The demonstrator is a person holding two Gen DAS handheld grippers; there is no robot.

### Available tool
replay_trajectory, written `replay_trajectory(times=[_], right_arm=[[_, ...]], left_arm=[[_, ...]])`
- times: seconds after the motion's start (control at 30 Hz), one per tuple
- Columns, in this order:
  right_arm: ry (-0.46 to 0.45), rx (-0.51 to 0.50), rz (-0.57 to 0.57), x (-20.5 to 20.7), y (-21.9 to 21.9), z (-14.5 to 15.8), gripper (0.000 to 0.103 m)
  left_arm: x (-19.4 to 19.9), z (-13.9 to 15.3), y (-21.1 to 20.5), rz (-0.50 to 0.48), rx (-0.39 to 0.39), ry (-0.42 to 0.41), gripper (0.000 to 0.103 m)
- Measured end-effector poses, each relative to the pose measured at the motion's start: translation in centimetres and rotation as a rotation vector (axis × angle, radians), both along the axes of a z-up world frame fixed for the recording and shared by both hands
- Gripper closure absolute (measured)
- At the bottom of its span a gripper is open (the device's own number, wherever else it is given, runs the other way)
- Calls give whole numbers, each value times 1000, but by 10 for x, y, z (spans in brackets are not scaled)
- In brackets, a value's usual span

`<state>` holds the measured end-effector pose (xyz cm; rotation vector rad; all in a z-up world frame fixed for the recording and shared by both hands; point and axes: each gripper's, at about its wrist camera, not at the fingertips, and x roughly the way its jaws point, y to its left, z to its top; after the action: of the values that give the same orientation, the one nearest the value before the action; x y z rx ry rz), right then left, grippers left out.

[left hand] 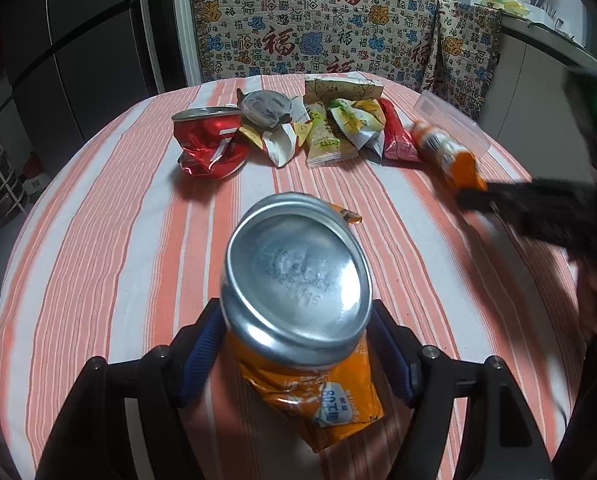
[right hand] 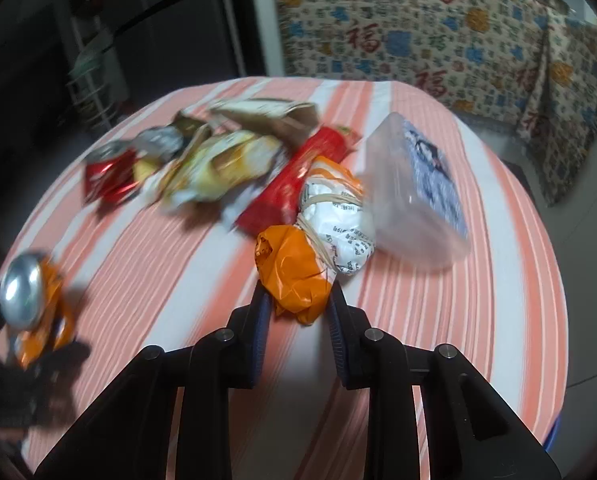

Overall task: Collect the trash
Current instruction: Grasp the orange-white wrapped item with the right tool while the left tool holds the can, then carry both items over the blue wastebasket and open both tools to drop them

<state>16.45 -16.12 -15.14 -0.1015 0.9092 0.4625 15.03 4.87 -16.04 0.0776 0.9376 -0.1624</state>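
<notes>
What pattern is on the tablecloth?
Orange-pink and white stripes on the tablecloth, clearest in the left wrist view.

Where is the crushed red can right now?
In the left wrist view, the crushed red can lies at the left end of the wrapper pile on the striped tablecloth.

The cloth (left hand: 338,28) behind my desk has the big red sign 福 on it many times. The bottom of my can (left hand: 298,280) has stamped numbers, too faint to read. Its orange side shows "80".
</notes>
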Motion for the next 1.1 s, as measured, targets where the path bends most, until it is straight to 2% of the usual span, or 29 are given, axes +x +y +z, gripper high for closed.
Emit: replay_trajectory(times=[0.2,0.27,0.33,0.43,0.53,0.6,0.77,0.8,0.83,0.87,0.9,1.1], right_arm=[[23,-26,155,-61,9,-3,75],[45,-3,187,-67,5,-1,70],[74,50,198,-67,-3,3,46],[57,122,191,-61,-15,20,27],[47,170,133,-48,-20,30,21],[77,170,82,-35,-19,27,21],[186,176,16,-8,-7,2,23],[201,168,16,-6,-5,-1,34],[203,158,12,-5,-3,-3,47],[194,145,11,-6,-2,0,49],[188,145,20,-8,-2,3,56],[87,126,40,-31,-10,30,57]], left_arm=[[0,0,0,0,-1,1,29],[-1,0,1,0,-13,1,30],[-4,2,5,-5,-35,2,31],[-12,5,17,-23,-93,2,31],[-17,9,27,-23,-140,1,31],[-13,8,25,-28,-152,15,31],[-3,6,10,-25,-85,26,30],[-1,7,9,-24,-84,28,32],[-1,8,8,-18,-82,25,38],[-1,9,8,-18,-87,25,53],[-1,9,9,-16,-96,33,53],[-6,14,11,2,-164,35,54]])
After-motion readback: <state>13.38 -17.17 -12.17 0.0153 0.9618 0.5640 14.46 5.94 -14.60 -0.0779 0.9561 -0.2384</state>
